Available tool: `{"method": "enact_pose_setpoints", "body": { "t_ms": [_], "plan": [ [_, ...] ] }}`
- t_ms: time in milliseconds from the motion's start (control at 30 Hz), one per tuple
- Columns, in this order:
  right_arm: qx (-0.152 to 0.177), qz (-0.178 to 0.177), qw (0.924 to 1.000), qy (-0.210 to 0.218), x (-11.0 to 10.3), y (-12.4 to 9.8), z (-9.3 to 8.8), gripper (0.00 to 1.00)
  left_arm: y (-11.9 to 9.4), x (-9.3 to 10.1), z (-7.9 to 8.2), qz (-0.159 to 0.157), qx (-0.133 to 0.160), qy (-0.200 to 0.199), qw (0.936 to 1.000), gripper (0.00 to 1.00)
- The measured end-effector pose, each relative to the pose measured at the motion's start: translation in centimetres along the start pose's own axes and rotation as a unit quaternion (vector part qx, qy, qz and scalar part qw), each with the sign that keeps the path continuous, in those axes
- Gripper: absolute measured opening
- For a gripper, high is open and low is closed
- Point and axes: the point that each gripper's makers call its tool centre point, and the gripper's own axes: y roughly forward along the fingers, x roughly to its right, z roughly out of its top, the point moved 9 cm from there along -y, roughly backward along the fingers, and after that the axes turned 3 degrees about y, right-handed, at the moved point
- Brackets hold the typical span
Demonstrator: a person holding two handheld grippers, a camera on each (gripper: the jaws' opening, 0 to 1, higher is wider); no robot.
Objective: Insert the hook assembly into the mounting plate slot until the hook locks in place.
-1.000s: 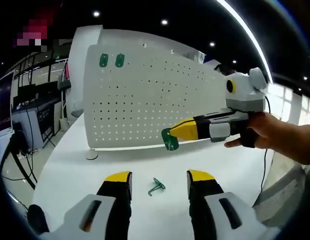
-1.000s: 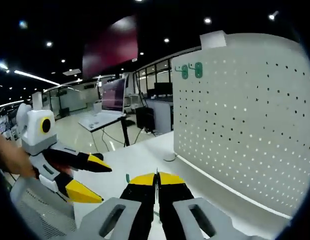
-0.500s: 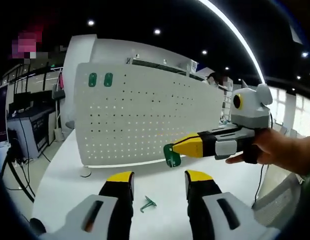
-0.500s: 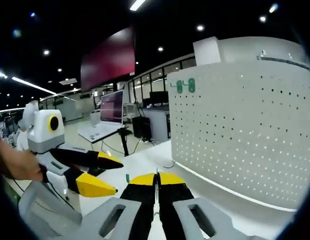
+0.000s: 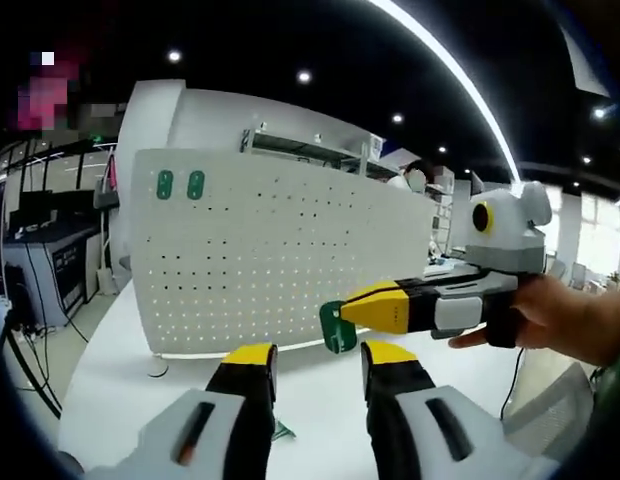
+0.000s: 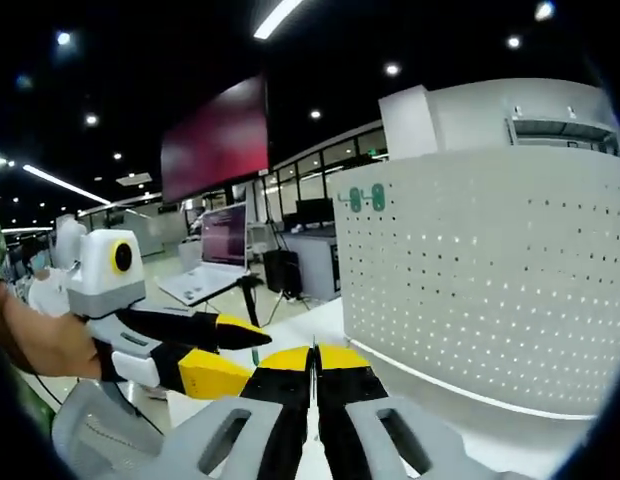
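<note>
A white pegboard mounting plate stands upright on the white table; two green hooks sit in its top left corner. My right gripper comes in from the right, shut on a green hook assembly, in front of the board's lower edge. My left gripper is open below it with nothing between its fingers. Another green hook lies on the table, partly hidden behind the left finger. In the right gripper view my right gripper is shut, the pegboard is to its right, and the left gripper is close on the left.
A person's hand holds the right gripper. A hand holds the left one. Desks with monitors and cables stand beyond the table's far left edge. A cable hangs at the right edge of the table.
Both views have shifted with the hands. The left gripper now sits closer under the right gripper, and the loose hook has slid to the view's bottom. The right gripper stays shut on its green piece.
</note>
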Motion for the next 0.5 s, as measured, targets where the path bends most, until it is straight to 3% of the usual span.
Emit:
{"method": "enact_pose_setpoints", "body": {
  "t_ms": [500],
  "plan": [
    [0.016,0.011,0.9994,0.029,-0.26,-0.31,0.62,0.0,0.53,0.51,1.02,-0.022,0.022,0.005,0.9995,0.17]
  ]
}}
